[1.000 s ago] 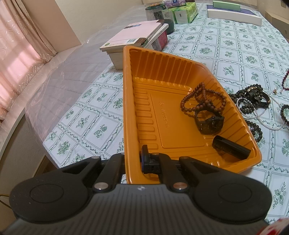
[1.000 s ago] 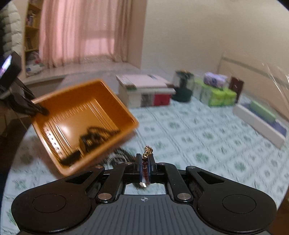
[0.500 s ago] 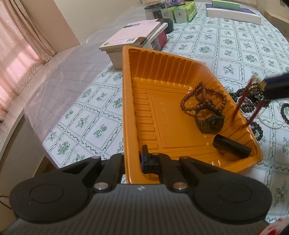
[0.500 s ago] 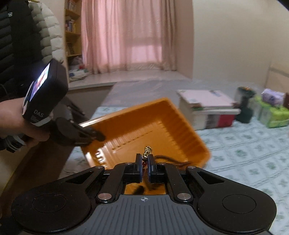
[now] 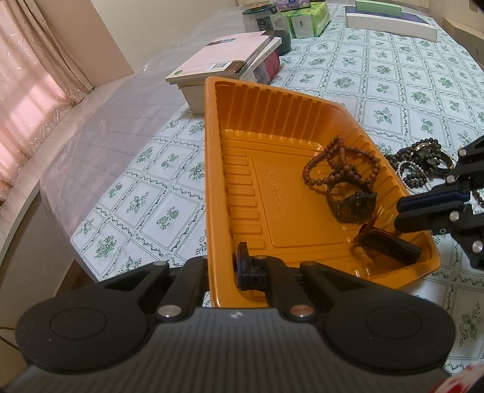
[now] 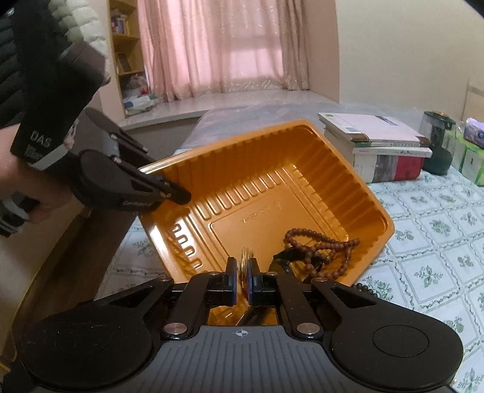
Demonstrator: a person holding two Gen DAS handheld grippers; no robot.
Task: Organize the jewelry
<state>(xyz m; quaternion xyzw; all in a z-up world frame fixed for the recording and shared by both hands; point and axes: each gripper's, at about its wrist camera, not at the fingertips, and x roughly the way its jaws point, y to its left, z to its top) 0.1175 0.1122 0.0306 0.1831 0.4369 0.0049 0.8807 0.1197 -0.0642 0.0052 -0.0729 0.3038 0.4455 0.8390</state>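
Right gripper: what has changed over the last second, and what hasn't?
The right gripper moved from above the table over the orange tray, lowering the reddish bracelet it holds until it touches the tray floor beside the watch. The left gripper still clamps the tray rim; the brown beads are unmoved.

a lived-in home room: pink curtains (image 6: 224, 45) hang over a bay window ledge (image 6: 211, 101) at the far side, a wooden bookshelf (image 6: 124, 54) stands far left, and a floral tablecloth (image 5: 393, 81) carries stacked books (image 5: 230, 60) and tissue packs (image 5: 308, 18).
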